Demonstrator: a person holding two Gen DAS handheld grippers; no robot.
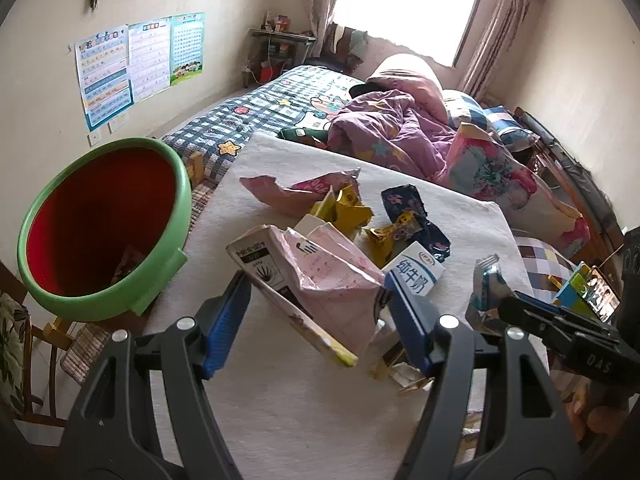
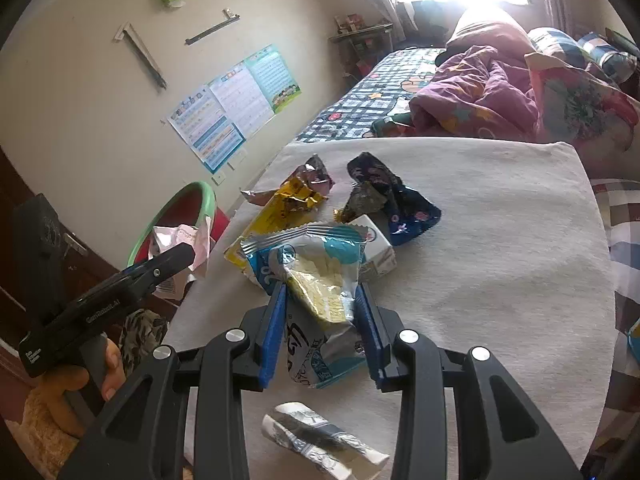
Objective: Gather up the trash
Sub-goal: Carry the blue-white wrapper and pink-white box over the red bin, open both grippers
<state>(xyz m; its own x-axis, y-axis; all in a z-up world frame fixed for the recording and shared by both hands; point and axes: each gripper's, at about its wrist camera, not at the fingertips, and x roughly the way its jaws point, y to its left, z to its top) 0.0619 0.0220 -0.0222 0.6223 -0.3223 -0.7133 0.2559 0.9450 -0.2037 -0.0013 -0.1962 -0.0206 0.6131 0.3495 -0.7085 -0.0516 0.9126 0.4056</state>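
Left hand-held gripper (image 1: 316, 300): blue pads clenched on a crumpled pink carton (image 1: 320, 280), lifted above the white surface (image 1: 280, 412), just beside the bin.
Right hand-held gripper (image 2: 320, 300): clamped on a blue-and-white snack wrapper (image 2: 316, 276), held over the surface.
Trash pile: yellow wrappers (image 1: 352, 212), a dark blue floral wrapper (image 1: 412, 216), a torn pink wrapper (image 1: 296, 192) and a white milk box (image 1: 416, 274) lie bunched mid-surface, touching one another.
Nearest scrap: a rolled silver-and-white wrapper (image 2: 320, 440) lies on the surface below the right hand-held gripper.
Bin: green rim, red inside (image 1: 100, 224), at the surface's left edge, tilted toward the left wrist camera; some litter shows at its bottom.
Bed: checked cover (image 1: 264, 108) beyond the surface, with a purple quilt (image 1: 384, 128) heaped on it.
Wall: charts (image 1: 136, 64) pinned left of the bed.
Window: bright, curtained (image 1: 408, 4), at the far end.
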